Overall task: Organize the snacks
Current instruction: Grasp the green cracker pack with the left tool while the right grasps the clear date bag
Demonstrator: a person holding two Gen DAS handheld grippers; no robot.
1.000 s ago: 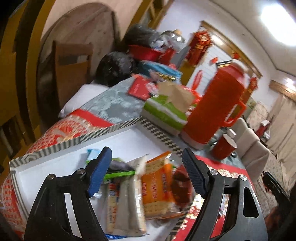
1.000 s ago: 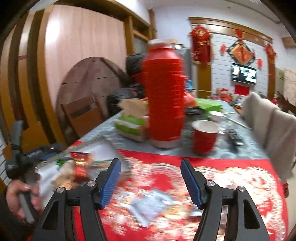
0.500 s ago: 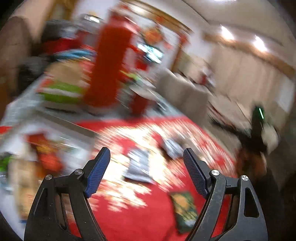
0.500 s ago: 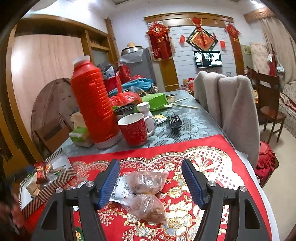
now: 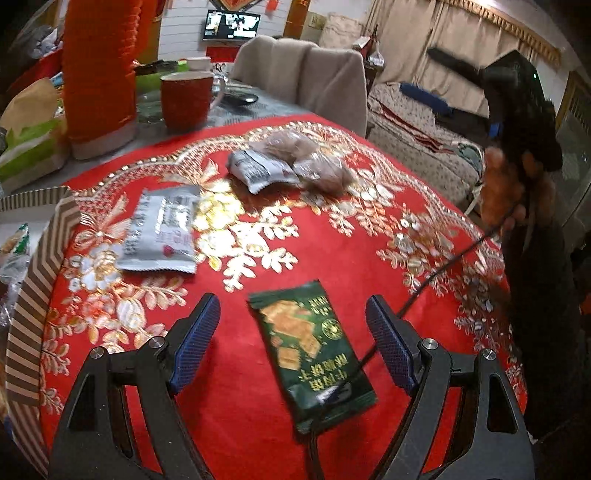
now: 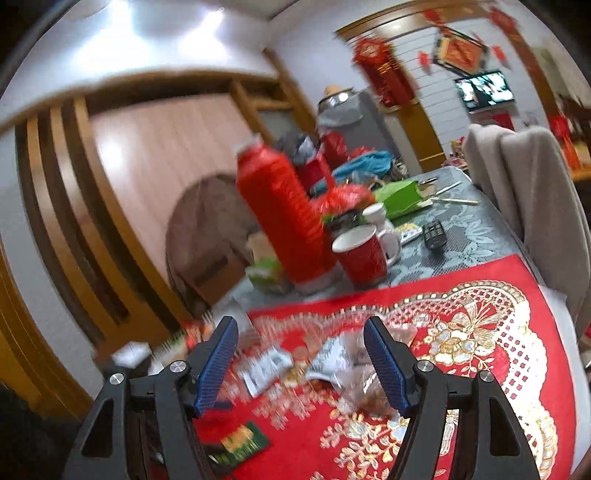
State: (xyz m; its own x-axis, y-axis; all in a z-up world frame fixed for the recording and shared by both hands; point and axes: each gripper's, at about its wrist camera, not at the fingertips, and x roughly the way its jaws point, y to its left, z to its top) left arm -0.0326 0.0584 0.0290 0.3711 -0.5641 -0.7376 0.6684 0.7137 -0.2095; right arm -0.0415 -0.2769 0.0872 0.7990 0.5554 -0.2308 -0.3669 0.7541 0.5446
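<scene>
Living room, TV [image 5: 231,25] on the far wall, covered chairs [image 5: 306,70] along the desk's far side. Desk [image 5: 229,369] wears a red cloth with gold floral embroidery. Red thermos [image 5: 98,70] and red mug [image 5: 186,99] stand past the cloth's far edge, green tissue pack [image 5: 27,147] beside the thermos. Striped box [image 5: 35,280] at the desk's left edge, snacks inside, mostly cut off by the frame.

Left gripper [image 5: 293,347] points down at the cloth, fingers [image 5: 194,341] spread wide, nothing pinched. Green packet [image 5: 310,358] lies flat on the cloth between them, untouched, a thin black cable crossing it. Silver packet [image 5: 160,229] lies flat further in, near the box. Another silver packet [image 5: 258,168] touches two clear bags [image 5: 314,162] of brown snacks toward the cloth's far edge.

Right gripper [image 6: 301,363] points roughly level over the cloth, fingers [image 6: 386,363] opening, nothing between the pads; blurred packets lie below them. A hand [image 5: 506,192] at the right holds this gripper, dark sleeve below it.
</scene>
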